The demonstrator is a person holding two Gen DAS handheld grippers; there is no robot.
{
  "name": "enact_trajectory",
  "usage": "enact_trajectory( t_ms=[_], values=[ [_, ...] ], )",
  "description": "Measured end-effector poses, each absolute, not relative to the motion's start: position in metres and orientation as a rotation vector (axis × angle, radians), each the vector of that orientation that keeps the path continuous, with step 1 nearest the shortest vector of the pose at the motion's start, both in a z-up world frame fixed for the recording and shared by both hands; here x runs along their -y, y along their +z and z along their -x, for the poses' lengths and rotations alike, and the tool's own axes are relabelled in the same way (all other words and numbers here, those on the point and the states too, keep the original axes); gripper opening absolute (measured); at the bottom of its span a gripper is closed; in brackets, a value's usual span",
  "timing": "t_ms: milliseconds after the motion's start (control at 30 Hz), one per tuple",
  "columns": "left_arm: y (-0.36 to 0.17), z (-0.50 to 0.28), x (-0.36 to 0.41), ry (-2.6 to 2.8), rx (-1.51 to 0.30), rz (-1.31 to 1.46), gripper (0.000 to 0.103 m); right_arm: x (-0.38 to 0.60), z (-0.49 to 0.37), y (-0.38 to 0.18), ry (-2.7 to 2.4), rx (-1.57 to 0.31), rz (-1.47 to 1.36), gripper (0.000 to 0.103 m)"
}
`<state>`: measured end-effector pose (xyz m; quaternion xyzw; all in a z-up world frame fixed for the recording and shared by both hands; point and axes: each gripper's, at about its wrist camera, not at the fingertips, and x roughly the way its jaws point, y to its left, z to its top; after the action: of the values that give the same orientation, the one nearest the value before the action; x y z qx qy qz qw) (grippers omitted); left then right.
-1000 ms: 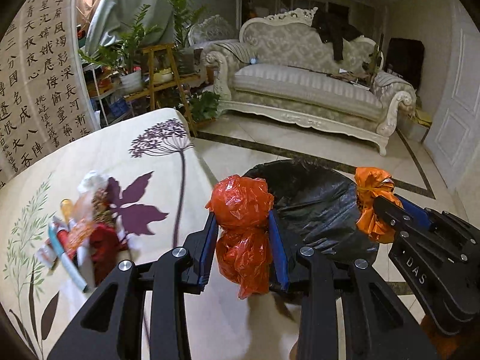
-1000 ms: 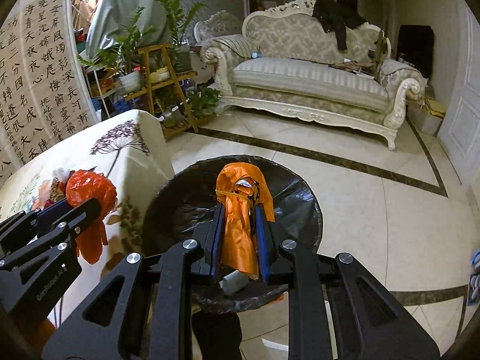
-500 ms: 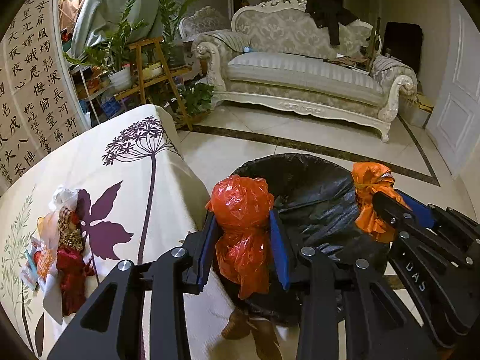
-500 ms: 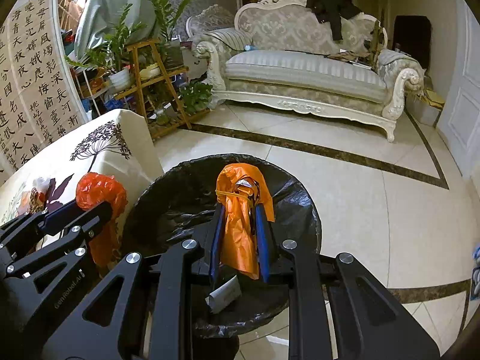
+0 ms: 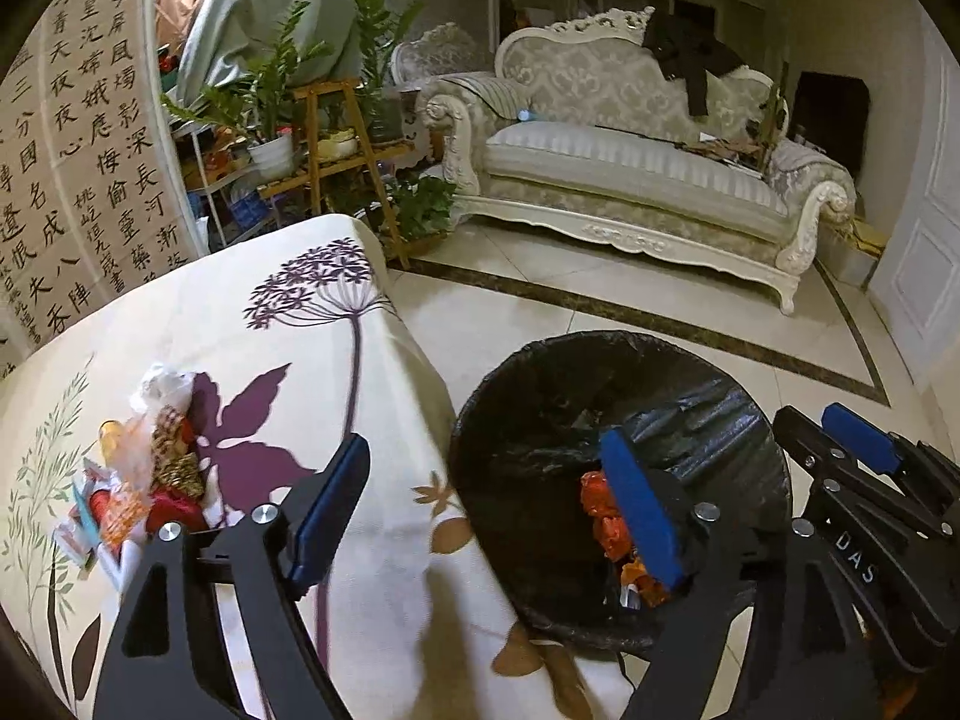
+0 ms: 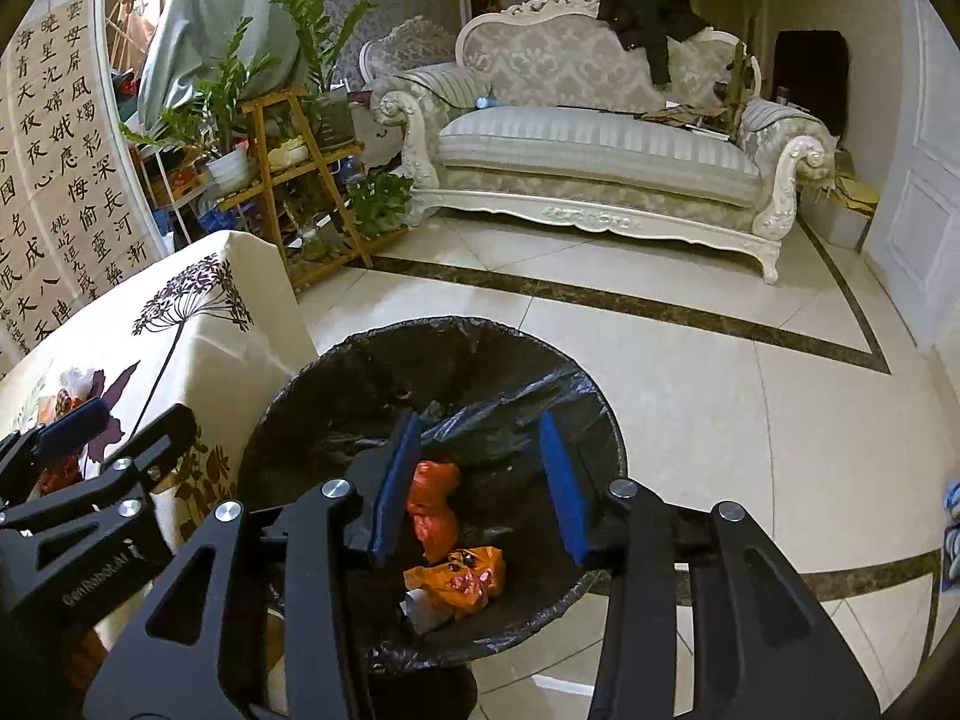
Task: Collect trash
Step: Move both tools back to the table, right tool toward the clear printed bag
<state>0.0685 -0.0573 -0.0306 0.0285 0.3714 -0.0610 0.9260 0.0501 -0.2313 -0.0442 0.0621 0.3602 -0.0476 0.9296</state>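
A round bin with a black liner (image 5: 540,396) (image 6: 372,360) stands on the floor beside the table. A red plastic bag (image 6: 435,510) (image 5: 603,516) and an orange bag (image 6: 465,576) lie inside it. My left gripper (image 5: 486,504) hangs over the bin's left rim, jaws opening wide, nothing between them. Over the bin's middle my right gripper (image 6: 480,480) is also opening, its blue pads clear of the bags below. More wrappers and a red bag form a pile of trash (image 5: 144,480) on the table.
The table wears a cream cloth with purple flowers (image 5: 312,300). Tiled floor (image 6: 720,390) runs to a pale sofa (image 6: 600,156). A wooden plant stand (image 6: 300,180) and a calligraphy screen (image 5: 78,150) stand at the left. A white door (image 6: 924,180) is at the right.
Both grippers were shut on bags, left on the red, right on the orange. Both jaws have spread and the bags have dropped into the bin.
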Motion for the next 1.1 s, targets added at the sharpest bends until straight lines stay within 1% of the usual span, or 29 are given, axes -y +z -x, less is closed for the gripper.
enact_trajectory(
  t_ms=[100,167,200,467,1100],
  values=[
    [-0.026,-0.064,0.051,-0.115,-0.758,-0.046,0.079,0.231,-0.049,-0.042,-0.095,-0.736,-0.128,0.043],
    [-0.023,-0.06,0.044,-0.106,-0.752,-0.044,0.079,0.228,-0.048,-0.04,-0.088,-0.732,-0.13,0.047],
    [-0.021,-0.057,0.04,-0.1,-0.748,-0.042,0.079,0.226,-0.047,-0.038,-0.084,-0.73,-0.128,0.048],
    [-0.015,-0.039,0.001,-0.019,-0.748,-0.033,0.079,0.186,-0.04,-0.033,0.003,-0.735,-0.111,0.048],
    [-0.016,0.002,-0.137,0.274,-0.744,0.05,0.079,0.043,-0.039,-0.011,0.309,-0.719,0.022,0.049]
  ],
)
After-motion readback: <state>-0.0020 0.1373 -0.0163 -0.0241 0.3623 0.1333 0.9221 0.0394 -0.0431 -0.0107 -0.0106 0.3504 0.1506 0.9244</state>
